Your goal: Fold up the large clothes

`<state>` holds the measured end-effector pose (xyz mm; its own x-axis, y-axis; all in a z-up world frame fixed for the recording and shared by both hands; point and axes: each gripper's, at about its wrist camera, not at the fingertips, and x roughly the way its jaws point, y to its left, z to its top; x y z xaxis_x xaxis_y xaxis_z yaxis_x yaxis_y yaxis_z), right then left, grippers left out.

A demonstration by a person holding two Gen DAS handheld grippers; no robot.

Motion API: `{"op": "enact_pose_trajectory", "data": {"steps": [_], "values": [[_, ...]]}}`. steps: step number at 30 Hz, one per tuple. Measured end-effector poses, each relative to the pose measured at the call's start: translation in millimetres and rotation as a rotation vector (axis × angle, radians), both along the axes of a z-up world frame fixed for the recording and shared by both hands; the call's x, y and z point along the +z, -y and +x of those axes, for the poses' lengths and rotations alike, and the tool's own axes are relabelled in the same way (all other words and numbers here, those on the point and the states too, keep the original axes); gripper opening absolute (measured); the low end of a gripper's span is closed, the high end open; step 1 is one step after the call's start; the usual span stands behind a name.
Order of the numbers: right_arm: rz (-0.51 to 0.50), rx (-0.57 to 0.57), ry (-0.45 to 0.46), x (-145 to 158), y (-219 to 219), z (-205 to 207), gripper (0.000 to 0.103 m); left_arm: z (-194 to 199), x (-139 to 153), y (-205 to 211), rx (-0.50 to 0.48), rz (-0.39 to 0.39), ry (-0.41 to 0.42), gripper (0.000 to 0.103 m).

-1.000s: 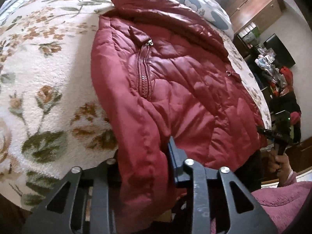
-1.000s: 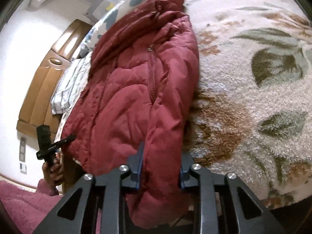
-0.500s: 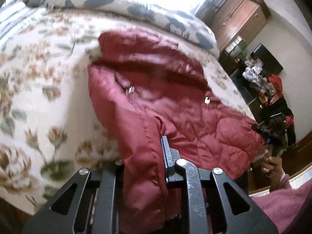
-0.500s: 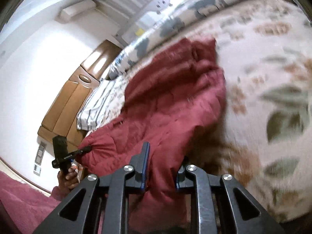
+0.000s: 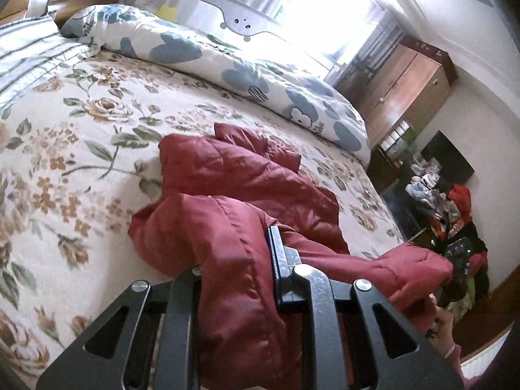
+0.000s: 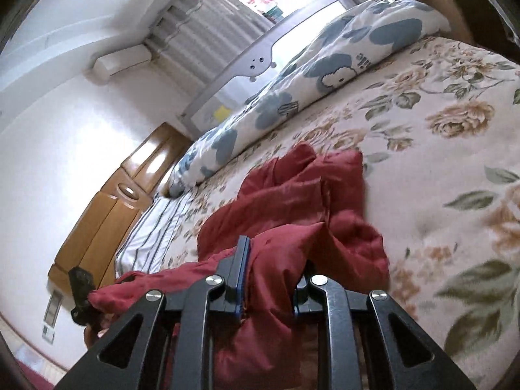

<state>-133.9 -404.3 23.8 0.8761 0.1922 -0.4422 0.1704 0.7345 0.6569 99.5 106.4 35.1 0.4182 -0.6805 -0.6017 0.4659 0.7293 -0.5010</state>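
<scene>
A dark red puffer jacket lies bunched on a floral bedspread, its near hem lifted off the bed. My left gripper is shut on one corner of that hem, the red fabric pinched between its pads. In the right wrist view the same jacket rises toward the camera, and my right gripper is shut on the other hem corner. Each gripper shows in the other's view at the far end of the stretched hem, held by a hand. The jacket's collar end rests crumpled on the bed.
A blue-flowered duvet is rolled along the far side of the bed. A striped pillow lies by the wooden headboard. A wooden wardrobe and a cluttered pile of things stand past the bed's foot.
Both grippers have risen with the jacket's hem and tilted up. The jacket, spread flat a second ago, is now pulled up and bunched, its lower half off the bed.
</scene>
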Motion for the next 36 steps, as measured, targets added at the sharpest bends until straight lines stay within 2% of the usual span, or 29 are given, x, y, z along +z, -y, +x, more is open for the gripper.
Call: {"op": "enact_pose_trajectory", "data": {"steps": [4, 10, 17, 23, 30, 36], "values": [[-0.037, -0.040, -0.020, 3, 6, 24, 0.020, 17, 2, 14, 0.025, 0.030, 0.001, 0.018], [-0.038, -0.086, -0.028, 2, 17, 57, 0.021, 44, 3, 29, 0.063, 0.051, -0.006, 0.021], [-0.075, -0.149, -0.065, -9, 29, 101, 0.022, 87, -9, 56, 0.107, 0.081, -0.016, 0.022], [-0.072, -0.195, -0.124, -27, 46, 138, 0.024, 129, -29, 79, 0.130, 0.131, -0.048, 0.023], [-0.034, -0.219, -0.203, -56, 71, 185, 0.024, 182, -59, 110, 0.143, 0.192, -0.125, 0.024], [-0.002, -0.223, -0.243, -76, 90, 220, 0.024, 221, -89, 119, 0.159, 0.184, -0.209, 0.026]]}}
